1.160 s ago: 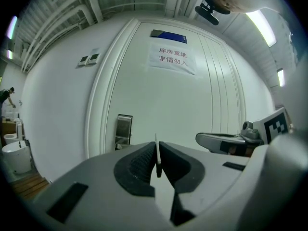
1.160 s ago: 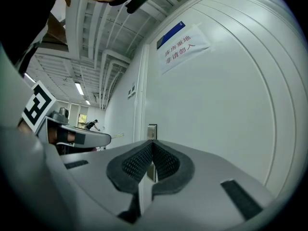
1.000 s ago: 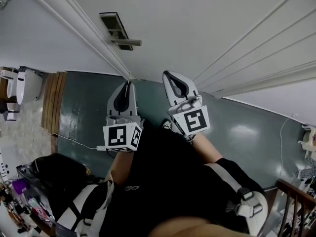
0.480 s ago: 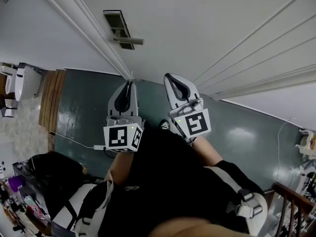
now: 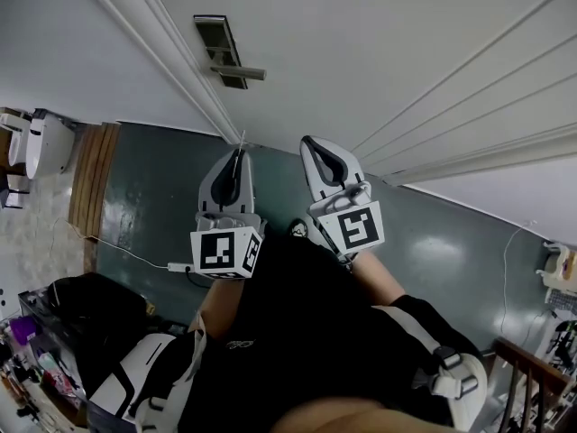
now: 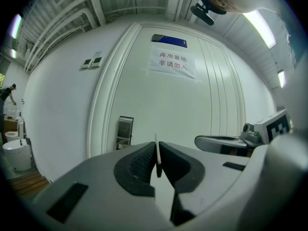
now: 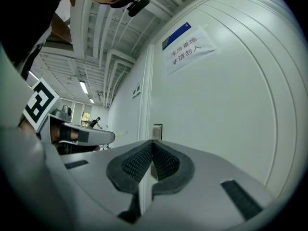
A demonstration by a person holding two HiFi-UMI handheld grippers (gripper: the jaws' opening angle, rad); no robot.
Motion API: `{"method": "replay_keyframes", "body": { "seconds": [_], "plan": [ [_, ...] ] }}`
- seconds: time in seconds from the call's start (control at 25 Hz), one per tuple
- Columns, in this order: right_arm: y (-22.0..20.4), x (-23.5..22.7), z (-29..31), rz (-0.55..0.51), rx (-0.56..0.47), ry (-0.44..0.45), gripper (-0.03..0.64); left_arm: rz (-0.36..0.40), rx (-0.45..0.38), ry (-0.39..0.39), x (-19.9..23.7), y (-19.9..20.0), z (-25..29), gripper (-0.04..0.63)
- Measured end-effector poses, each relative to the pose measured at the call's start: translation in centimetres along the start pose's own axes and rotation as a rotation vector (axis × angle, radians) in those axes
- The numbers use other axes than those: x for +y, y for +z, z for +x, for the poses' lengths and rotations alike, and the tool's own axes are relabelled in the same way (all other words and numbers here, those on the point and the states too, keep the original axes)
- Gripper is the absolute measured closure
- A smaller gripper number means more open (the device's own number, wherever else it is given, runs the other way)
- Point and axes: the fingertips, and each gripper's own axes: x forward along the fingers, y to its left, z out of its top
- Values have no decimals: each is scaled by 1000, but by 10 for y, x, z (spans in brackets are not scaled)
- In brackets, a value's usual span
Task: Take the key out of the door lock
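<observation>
A thin metal key (image 6: pixel 156 139) stands edge-on between the pads of my left gripper (image 6: pixel 157 154), which is shut on it. In the head view the key (image 5: pixel 242 140) pokes out of the left gripper (image 5: pixel 236 155), clear of the white door (image 5: pixel 379 52). The steel lock plate (image 5: pixel 219 45) with its lever handle (image 5: pixel 242 72) sits on the door up and left of the gripper, some way off. My right gripper (image 5: pixel 312 142) hangs beside the left one, shut with nothing between its pads (image 7: pixel 153 144). The lock plate (image 7: pixel 157 131) shows past its tips.
A paper sign (image 6: pixel 172 63) is stuck high on the door. On the dark green floor lie a white cable (image 5: pixel 135 255) and a black bag (image 5: pixel 90 305). White fixtures (image 5: pixel 45 147) and a wooden step (image 5: pixel 95 188) are at the left, a wooden railing (image 5: pixel 532 368) at the right.
Both grippers keep their places and stay shut. The head view has shifted slightly, so the lock plate sits a little higher in the picture.
</observation>
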Motion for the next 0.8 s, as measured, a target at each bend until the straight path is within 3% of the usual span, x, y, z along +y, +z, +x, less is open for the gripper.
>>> {"method": "replay_keyframes", "body": {
  "seconds": [0.8],
  "plan": [
    [6,1,5,-1,13,15,611,-21,38,33,10,5,-2,560]
  ]
}}
